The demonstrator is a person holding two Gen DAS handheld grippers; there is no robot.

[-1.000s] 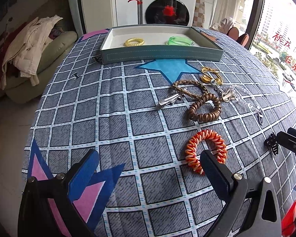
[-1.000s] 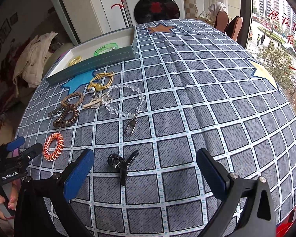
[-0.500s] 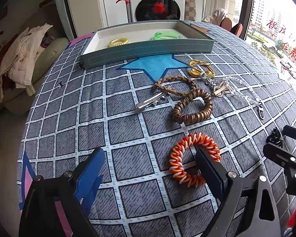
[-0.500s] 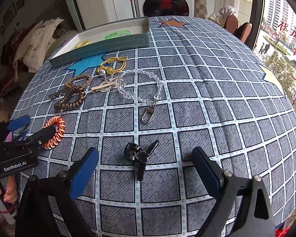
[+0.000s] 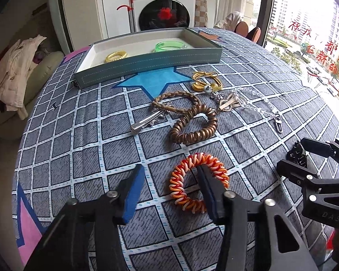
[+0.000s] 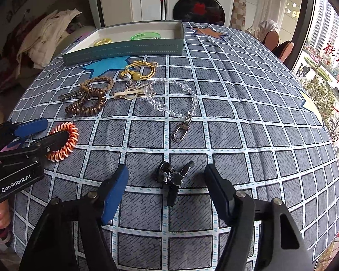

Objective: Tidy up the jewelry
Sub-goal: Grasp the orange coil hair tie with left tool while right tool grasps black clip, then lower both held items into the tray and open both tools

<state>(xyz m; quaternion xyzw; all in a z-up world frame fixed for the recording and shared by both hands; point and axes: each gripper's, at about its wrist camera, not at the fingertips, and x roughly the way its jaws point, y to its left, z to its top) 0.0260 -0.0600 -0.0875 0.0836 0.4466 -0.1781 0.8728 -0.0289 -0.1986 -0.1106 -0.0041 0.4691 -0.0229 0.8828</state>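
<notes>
My left gripper (image 5: 170,176) hangs open over the orange coil bracelet (image 5: 197,181), one finger inside its ring. My right gripper (image 6: 166,178) stands open around the black clip (image 6: 173,177) on the tablecloth (image 6: 248,103).

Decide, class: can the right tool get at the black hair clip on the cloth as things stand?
Probably yes. The right tool is open, with the black hair clip lying between its two fingers and nothing over it. The left tool is off at the orange coil band, out of the way.
</notes>
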